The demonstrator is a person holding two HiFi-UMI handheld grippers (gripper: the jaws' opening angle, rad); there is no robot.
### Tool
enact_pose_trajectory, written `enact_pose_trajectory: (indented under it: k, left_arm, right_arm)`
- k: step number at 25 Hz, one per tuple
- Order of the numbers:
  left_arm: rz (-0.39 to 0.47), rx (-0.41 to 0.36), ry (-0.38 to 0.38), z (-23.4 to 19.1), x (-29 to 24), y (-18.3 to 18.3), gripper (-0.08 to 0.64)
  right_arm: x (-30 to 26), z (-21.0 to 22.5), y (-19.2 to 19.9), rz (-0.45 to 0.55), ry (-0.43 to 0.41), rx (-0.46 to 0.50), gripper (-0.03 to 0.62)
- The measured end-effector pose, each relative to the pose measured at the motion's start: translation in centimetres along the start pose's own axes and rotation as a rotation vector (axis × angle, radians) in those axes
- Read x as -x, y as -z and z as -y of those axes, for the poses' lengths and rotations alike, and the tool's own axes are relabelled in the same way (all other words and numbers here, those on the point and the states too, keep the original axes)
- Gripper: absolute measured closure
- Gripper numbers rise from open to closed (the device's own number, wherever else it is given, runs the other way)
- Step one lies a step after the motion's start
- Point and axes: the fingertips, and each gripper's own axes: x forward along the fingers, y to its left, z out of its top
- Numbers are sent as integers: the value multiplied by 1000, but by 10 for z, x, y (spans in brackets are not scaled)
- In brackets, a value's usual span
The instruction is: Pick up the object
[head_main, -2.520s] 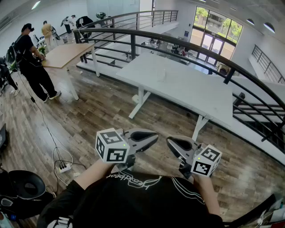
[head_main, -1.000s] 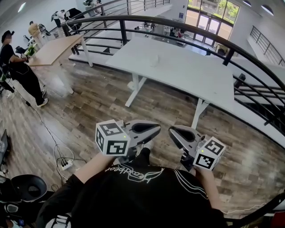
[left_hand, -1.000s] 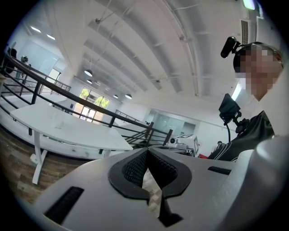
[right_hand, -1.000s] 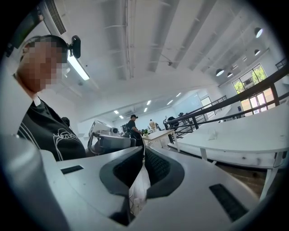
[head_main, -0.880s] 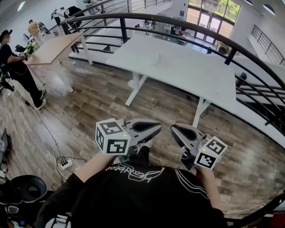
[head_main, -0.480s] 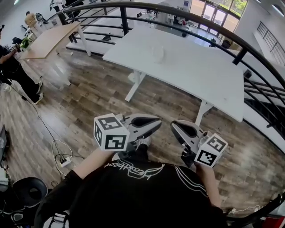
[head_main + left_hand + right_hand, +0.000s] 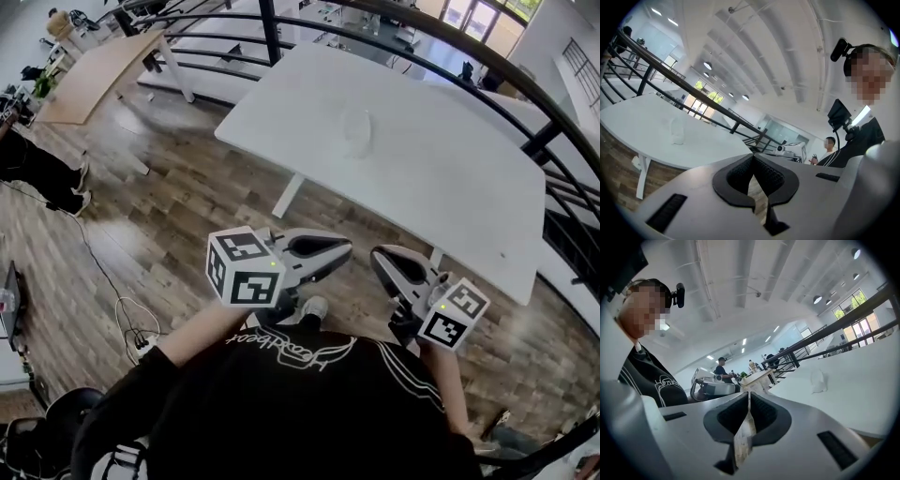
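The pale, see-through object (image 7: pixel 356 132) on the white counter (image 7: pixel 450 187) is too small and faint to name; both gripper views show it only as a whitish smear. The counter's right leg is mostly hidden behind the right tongs (image 7: pixel 381 257). At the head view's left edge a person (image 7: pixel 37 171) is cut off above the legs. A dark round thing (image 7: pixel 47 417) in the bottom left corner is partly cut off and cannot be named.

White script lettering (image 7: pixel 281 343) across the chest of the black shirt (image 7: pixel 309 412), too warped and small to read with any certainty; nothing else legible.
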Motion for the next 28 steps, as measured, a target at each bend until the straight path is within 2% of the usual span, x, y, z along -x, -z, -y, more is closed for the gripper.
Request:
enact_pose_trajectory:
  k: [7, 12, 18, 23, 28]
  left_arm:
    - [-8, 12, 14, -80, -11, -42, 552]
    - [2, 42, 44, -94, -17, -55, 552]
    - [7, 81, 53, -117, -21, -49, 552]
    - [3, 86, 29, -124, -35, -62, 552]
    - [10, 122, -15, -159, -47, -68, 552]
  right_arm:
    - [-62, 58, -23, -13, 24, 19, 574]
    - [-66, 74, -37, -6, 54, 33, 574]
    - [-78, 92, -30, -5, 69, 39, 574]
    - [-75, 110, -44, -3, 55, 30, 574]
    - [-85, 146, -45, -5, 39, 7, 574]
